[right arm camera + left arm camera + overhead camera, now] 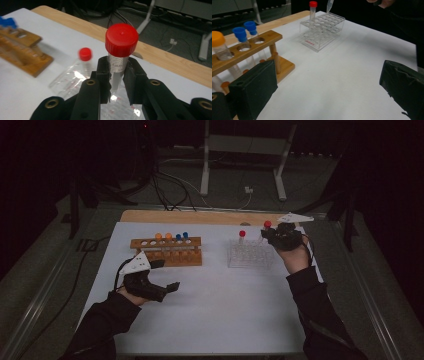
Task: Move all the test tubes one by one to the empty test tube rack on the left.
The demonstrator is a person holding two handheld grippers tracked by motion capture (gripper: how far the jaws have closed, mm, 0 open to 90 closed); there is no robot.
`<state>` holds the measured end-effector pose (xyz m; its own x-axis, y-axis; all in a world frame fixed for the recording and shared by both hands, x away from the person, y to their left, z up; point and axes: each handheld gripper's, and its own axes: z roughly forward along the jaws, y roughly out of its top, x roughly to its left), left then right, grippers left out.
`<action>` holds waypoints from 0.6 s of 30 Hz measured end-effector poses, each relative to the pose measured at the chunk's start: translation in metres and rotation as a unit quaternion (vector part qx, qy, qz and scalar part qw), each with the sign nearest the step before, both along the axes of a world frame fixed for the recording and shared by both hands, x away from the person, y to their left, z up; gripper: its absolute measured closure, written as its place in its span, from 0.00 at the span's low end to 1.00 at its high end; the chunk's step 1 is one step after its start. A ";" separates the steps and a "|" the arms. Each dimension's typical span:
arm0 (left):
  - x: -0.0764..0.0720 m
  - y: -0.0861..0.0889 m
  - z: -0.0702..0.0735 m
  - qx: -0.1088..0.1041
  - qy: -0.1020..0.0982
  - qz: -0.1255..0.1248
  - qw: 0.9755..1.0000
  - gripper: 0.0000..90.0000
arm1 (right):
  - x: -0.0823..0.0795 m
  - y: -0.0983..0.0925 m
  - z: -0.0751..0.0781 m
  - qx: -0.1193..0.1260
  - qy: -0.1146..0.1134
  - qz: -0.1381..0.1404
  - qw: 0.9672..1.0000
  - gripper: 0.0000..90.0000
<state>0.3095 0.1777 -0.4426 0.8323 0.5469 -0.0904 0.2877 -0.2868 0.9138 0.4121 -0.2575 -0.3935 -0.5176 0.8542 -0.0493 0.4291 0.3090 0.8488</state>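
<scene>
My right gripper point(270, 234) is shut on a red-capped tube point(120, 53), held upright over the far right of the clear plastic rack point(250, 255); its pointed tip point(329, 5) hangs just above the rack's holes. A second red-capped tube point(242, 236) stands in that rack's far left corner. The wooden rack point(167, 252) holds two orange-capped tubes point(163, 237) and two blue-capped tubes point(182, 236). My left gripper point(167, 276) stands open low over the white table, in front of the wooden rack, with nothing between its pads point(254, 91).
A white mat point(215, 295) covers the table, with a wooden strip point(200, 217) along its far edge. Beyond it are cables and a white desk frame point(245, 160) on the floor. The mat lies bare between the two racks and the person's sleeves.
</scene>
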 end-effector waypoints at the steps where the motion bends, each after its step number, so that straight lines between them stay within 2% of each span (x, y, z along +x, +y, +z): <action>1: 0.000 0.000 0.000 0.000 0.000 -0.003 1.000 0.02 | -0.003 0.001 0.001 0.003 0.000 0.008 1.000 0.83; 9: -0.001 -0.004 0.001 0.001 0.007 -0.011 1.000 0.02 | -0.031 0.015 -0.003 0.003 0.004 0.061 0.998 0.84; 13: -0.002 -0.007 0.001 0.003 0.008 -0.017 1.000 0.02 | -0.044 0.024 -0.007 -0.009 0.010 0.087 0.996 0.83; 18: -0.001 -0.010 0.000 0.003 0.014 -0.025 1.000 0.03 | -0.059 0.034 -0.011 -0.011 0.017 0.117 0.993 0.83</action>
